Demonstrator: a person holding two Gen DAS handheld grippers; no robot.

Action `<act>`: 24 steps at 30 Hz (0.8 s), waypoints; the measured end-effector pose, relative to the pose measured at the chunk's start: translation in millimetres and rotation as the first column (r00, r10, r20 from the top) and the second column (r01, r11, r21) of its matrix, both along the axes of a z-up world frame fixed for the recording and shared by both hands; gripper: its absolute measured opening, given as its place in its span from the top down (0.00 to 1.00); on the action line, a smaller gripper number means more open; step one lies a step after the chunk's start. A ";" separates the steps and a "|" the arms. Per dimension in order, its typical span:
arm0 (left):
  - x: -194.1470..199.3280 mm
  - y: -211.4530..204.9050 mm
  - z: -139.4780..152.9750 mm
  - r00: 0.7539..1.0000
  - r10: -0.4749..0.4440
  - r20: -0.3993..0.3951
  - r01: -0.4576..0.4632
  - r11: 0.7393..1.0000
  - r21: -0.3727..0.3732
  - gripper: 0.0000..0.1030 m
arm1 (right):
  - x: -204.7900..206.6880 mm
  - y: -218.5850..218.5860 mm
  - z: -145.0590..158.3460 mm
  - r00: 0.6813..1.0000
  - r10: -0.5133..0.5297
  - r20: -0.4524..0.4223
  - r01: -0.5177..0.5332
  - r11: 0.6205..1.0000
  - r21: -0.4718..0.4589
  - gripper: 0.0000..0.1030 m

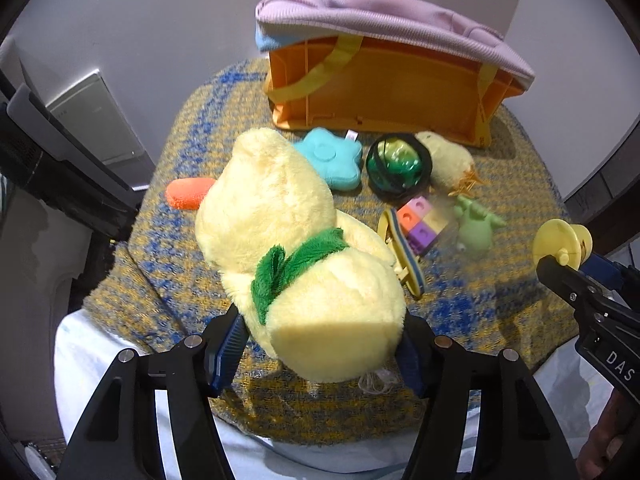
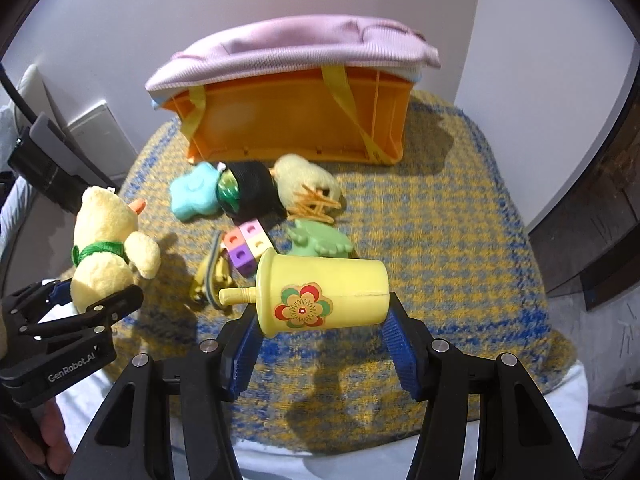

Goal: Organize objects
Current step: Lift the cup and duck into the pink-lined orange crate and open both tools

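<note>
1. Left wrist view: left tool clenched on the yellow plush duck at its base, w/ head pointing away, lifted clear of the woven cloth. Prob. bound for the orange basket behind.
2. Right wrist view: right tool grasping the yellow toy cup sideways, lid to the left, above the cloth. Other toys sit clustered in front of the basket, which a pink cloth covers.

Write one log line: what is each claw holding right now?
left claw: shut on yellow plush duck | right claw: shut on yellow toy cup | both lifted off blanket
</note>
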State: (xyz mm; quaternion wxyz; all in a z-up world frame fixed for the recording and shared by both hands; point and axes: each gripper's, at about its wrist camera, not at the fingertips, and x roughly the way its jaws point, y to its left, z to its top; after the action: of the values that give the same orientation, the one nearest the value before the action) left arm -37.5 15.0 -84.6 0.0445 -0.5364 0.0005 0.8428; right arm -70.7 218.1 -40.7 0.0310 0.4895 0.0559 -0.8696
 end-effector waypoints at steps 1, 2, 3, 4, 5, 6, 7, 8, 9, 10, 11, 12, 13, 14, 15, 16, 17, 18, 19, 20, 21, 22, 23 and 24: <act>0.5 0.7 5.1 1.000 -0.001 -0.009 0.001 1.000 -0.002 0.38 | 0.1 0.0 4.0 1.000 0.002 -0.007 -0.002 1.000 -0.003 0.44; -0.4 0.3 10.2 1.000 -0.001 -0.017 0.001 1.000 -0.005 0.38 | 0.6 0.2 7.5 1.000 0.004 -0.015 -0.004 1.000 -0.006 0.45; -2.2 1.9 13.9 1.000 -0.001 -0.025 0.001 1.000 -0.007 0.38 | 0.8 0.4 11.6 1.000 0.006 -0.023 -0.006 1.000 -0.007 0.45; -2.6 1.9 18.9 0.999 -0.002 -0.032 0.002 1.000 -0.007 0.38 | 1.1 0.2 14.9 1.000 0.008 -0.029 -0.008 1.000 -0.009 0.45; -4.2 2.6 23.3 0.999 -0.003 -0.041 0.003 1.000 -0.008 0.38 | 0.8 0.6 17.9 0.999 0.009 -0.036 -0.009 1.000 -0.010 0.44; -4.7 3.1 27.3 0.999 -0.003 -0.048 0.003 1.000 -0.008 0.38 | 0.5 1.1 22.0 0.999 0.009 -0.044 -0.010 1.000 -0.012 0.45; -5.2 2.3 32.0 0.998 -0.004 -0.056 0.004 1.000 -0.008 0.38 | 0.1 1.3 25.2 0.999 0.010 -0.050 -0.011 1.000 -0.013 0.45; -5.9 2.1 37.4 0.998 -0.006 -0.064 0.006 1.000 -0.008 0.38 | -0.4 1.5 28.7 0.998 0.011 -0.057 -0.012 1.000 -0.014 0.45; -7.0 2.8 41.9 0.997 -0.008 -0.071 0.008 1.000 -0.008 0.38 | -1.3 1.3 33.0 0.998 0.012 -0.067 -0.013 1.000 -0.014 0.45; -8.6 3.7 46.3 0.997 -0.011 -0.078 0.010 1.000 -0.008 0.38 | -2.0 1.5 36.2 0.997 0.014 -0.075 -0.015 1.000 -0.013 0.44; -10.6 4.0 50.5 0.996 -0.013 -0.085 0.013 1.000 -0.007 0.38 | -3.2 1.6 40.0 0.996 0.016 -0.083 -0.017 1.000 -0.013 0.45; -15.8 8.1 51.0 0.996 -0.015 -0.092 0.014 1.000 -0.009 0.38 | -4.6 1.5 43.9 0.996 0.017 -0.091 -0.018 1.000 -0.013 0.44; -18.5 9.3 54.8 0.995 -0.017 -0.100 0.016 1.000 -0.010 0.38 | -6.6 1.4 48.5 0.995 0.018 -0.101 -0.020 1.000 -0.013 0.44; -21.3 10.5 58.9 0.994 -0.020 -0.109 0.019 1.000 -0.011 0.38 | -7.6 1.3 52.0 0.994 0.019 -0.108 -0.021 1.000 -0.013 0.45; -24.2 11.5 62.3 0.993 -0.022 -0.117 0.021 1.000 -0.012 0.38 | -9.3 1.3 56.2 0.993 0.021 -0.116 -0.022 1.000 -0.013 0.45; -27.2 12.1 68.1 0.991 -0.025 -0.128 0.023 1.000 -0.012 0.38 | -11.4 1.2 60.3 0.992 0.022 -0.125 -0.024 1.000 -0.013 0.45; -29.8 12.6 71.8 0.990 -0.026 -0.136 0.025 1.000 -0.011 0.38 | -13.5 1.2 64.1 0.991 0.022 -0.132 -0.024 1.000 -0.013 0.44; -32.5 13.2 75.8 0.989 -0.027 -0.144 0.026 1.000 -0.011 0.38 | -16.3 1.2 68.8 0.990 0.023 -0.142 -0.025 1.000 -0.013 0.44; -36.6 13.9 80.6 0.988 -0.029 -0.154 0.028 1.000 -0.011 0.38 | -18.0 0.8 72.3 0.989 0.025 -0.149 -0.027 1.000 -0.012 0.45; -38.7 13.9 83.7 0.987 -0.030 -0.161 0.028 1.000 -0.010 0.38 | -20.5 0.3 76.1 0.987 0.026 -0.157 -0.028 1.000 -0.011 0.45; -41.7 14.0 86.6 0.986 -0.030 -0.166 0.029 1.000 -0.010 0.38 | -24.0 -0.2 80.5 0.986 0.028 -0.167 -0.030 1.000 -0.009 0.45; -45.7 14.2 89.6 0.985 -0.031 -0.171 0.030 1.000 -0.007 0.38 | -27.1 -0.6 84.4 0.984 0.029 -0.175 -0.031 0.999 -0.008 0.45; -50.1 14.4 93.0 0.984 -0.031 -0.178 0.031 1.000 -0.005 0.38 | -30.6 -0.9 87.9 0.983 0.030 -0.183 -0.032 0.999 -0.007 0.45; -53.5 14.5 95.6 0.982 -0.031 -0.184 0.031 1.000 -0.004 0.38 | -33.8 -1.3 91.2 0.981 0.031 -0.190 -0.033 0.999 -0.007 0.44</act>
State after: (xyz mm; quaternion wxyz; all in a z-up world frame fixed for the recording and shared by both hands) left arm -91.0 29.4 11.0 0.0570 -0.4562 0.0133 0.8879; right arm -104.5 216.9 50.5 0.0419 0.4031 0.0622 -0.9121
